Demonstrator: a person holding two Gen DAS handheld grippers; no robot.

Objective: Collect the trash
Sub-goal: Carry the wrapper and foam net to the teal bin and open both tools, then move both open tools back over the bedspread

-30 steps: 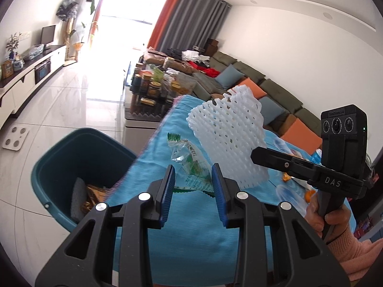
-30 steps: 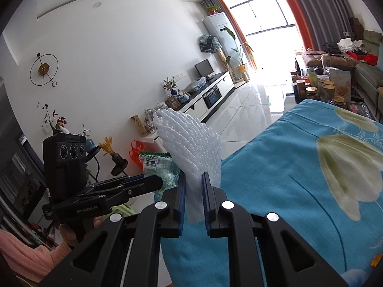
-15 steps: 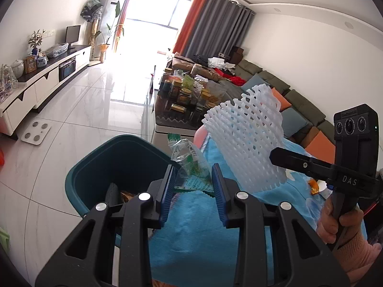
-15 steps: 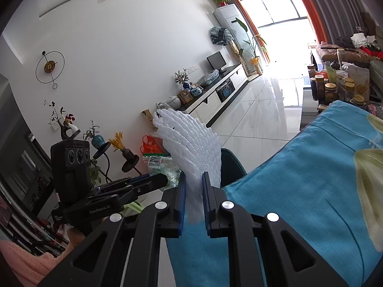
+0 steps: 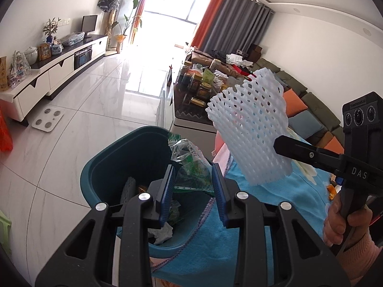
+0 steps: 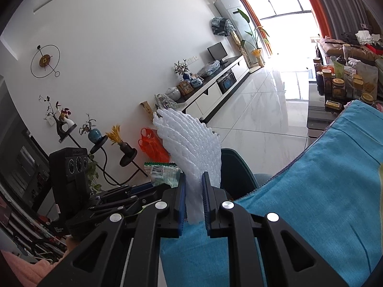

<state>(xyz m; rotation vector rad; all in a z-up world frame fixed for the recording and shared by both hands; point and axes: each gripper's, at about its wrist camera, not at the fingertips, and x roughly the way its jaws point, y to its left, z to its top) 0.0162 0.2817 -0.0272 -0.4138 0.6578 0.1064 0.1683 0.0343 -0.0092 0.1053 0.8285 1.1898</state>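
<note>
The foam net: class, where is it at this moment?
The foam net is clamped in the right gripper, right of the wrapper in the left wrist view, above the blue cloth beside the bin.

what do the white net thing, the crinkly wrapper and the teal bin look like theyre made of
White net sleeve: looks like soft foam mesh, matte, with open diamond holes. Wrapper: thin clear plastic film with green print, glossy and creased. Teal bin: probably rigid moulded plastic, smooth walls with a soft sheen.

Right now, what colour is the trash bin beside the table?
Dark teal: the trash bin shows best in the left wrist view, beside the light blue tablecloth.
</note>
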